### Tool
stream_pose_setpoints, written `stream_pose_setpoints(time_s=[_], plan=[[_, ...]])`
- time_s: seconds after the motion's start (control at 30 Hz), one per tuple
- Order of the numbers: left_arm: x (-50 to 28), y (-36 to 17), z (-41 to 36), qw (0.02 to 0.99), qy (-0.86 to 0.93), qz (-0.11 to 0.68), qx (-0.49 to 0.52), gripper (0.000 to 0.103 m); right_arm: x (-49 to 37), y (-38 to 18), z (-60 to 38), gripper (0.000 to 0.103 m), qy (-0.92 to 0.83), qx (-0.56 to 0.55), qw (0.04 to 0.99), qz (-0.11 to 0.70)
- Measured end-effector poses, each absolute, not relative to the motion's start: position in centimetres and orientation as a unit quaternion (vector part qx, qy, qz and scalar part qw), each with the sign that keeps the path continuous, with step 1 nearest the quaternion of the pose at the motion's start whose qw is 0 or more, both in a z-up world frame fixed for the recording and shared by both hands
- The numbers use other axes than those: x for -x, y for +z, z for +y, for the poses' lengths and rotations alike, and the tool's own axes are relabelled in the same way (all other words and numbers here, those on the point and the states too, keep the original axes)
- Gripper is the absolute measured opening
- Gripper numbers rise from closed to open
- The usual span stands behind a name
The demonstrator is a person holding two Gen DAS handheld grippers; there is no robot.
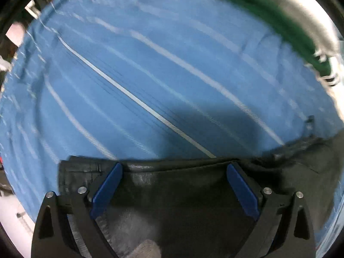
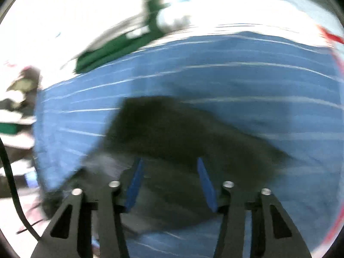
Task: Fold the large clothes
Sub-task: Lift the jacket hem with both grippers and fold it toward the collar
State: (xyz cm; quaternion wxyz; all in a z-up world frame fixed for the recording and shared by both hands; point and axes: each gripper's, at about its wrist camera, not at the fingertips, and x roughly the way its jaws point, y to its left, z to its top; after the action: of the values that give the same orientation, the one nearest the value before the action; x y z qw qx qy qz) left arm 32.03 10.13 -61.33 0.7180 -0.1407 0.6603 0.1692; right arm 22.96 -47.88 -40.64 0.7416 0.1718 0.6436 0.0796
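Surface: blue cloth with thin pale stripes (image 1: 172, 64) covers nearly everything under both cameras; white, overexposed surroundings show past its edges at 12 o'clock.
Clutter at 9 o'clock, right wrist view: blurred heap of dark, white and green items (image 2: 19, 107) beside the cloth's edge; too smeared to name.
Green object: a long green shape (image 2: 120, 47) lies at the cloth's far edge, at 11 o'clock in the right wrist view and at 1 o'clock in the left wrist view (image 1: 268, 17).
Dark garment: black, coarse-textured clothing (image 1: 182, 193) lies on the blue cloth at 6 o'clock in the left wrist view, its hemmed edge running across just ahead of the fingertips; in the right wrist view (image 2: 176, 133) it spreads from centre to 6 o'clock, blurred.
Left gripper (image 1: 175, 167): blue pads spread wide, over the garment, nothing pinched between them.
Right gripper (image 2: 168, 163): blue pads moderately apart above the garment; heavy blur, contact cannot be told.
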Motion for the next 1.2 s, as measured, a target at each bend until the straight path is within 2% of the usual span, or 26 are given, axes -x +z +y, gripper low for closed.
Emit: stream_pose_setpoints(time_s=[0.1,0.2,0.27,0.37,0.47,0.6,0.77,1.0,1.1,1.13,1.17,1.2], plan=[[-32.4,-62.0,10.7,0.723,0.159,0.658,0.133,0.102,-27.2,-44.2,-43.1,0.029,0.119,-0.154,0.726,0.659],[-31.4,-60.8,11.8,0.734,0.154,0.646,0.139,0.102,-30.2,-48.8,-40.9,0.026,0.095,-0.102,0.697,0.703],[-30.4,-59.3,12.6,0.739,0.166,0.638,0.139,0.102,-31.6,-51.0,-41.8,0.026,0.078,-0.117,0.668,0.731],[-27.5,-56.5,14.4,0.746,0.202,0.622,0.127,0.102,-31.9,-49.2,-43.4,0.026,0.078,-0.119,0.650,0.747],[-23.8,-55.5,16.1,0.738,0.249,0.619,0.103,0.102,-29.3,-44.2,-43.8,0.026,0.106,-0.059,0.687,0.717],[-20.4,-59.3,17.2,0.710,0.261,0.645,0.109,0.102,-25.0,-42.4,-42.1,0.026,0.170,-0.031,0.665,0.727],[-18.6,-61.9,18.8,0.724,0.238,0.621,0.183,0.103,-23.1,-48.9,-40.4,0.025,0.140,0.032,0.628,0.765],[-18.9,-62.8,20.2,0.752,0.214,0.589,0.204,0.103,-23.6,-49.3,-40.7,0.025,0.098,0.045,0.623,0.775],[-20.3,-62.3,20.9,0.731,0.217,0.615,0.202,0.103,-22.6,-47.9,-42.1,0.027,0.116,0.038,0.630,0.767],[-20.4,-61.5,20.7,0.730,0.227,0.616,0.188,0.103,-22.1,-47.0,-43.3,0.031,0.131,0.017,0.641,0.756],[-20.5,-60.5,20.5,0.733,0.237,0.614,0.172,0.103,-21.5,-45.9,-44.7,0.045,0.148,-0.018,0.654,0.741],[-20.6,-58.9,19.8,0.743,0.239,0.606,0.155,0.103,-20.9,-44.7,-46.6,0.052,0.165,-0.057,0.665,0.726]])
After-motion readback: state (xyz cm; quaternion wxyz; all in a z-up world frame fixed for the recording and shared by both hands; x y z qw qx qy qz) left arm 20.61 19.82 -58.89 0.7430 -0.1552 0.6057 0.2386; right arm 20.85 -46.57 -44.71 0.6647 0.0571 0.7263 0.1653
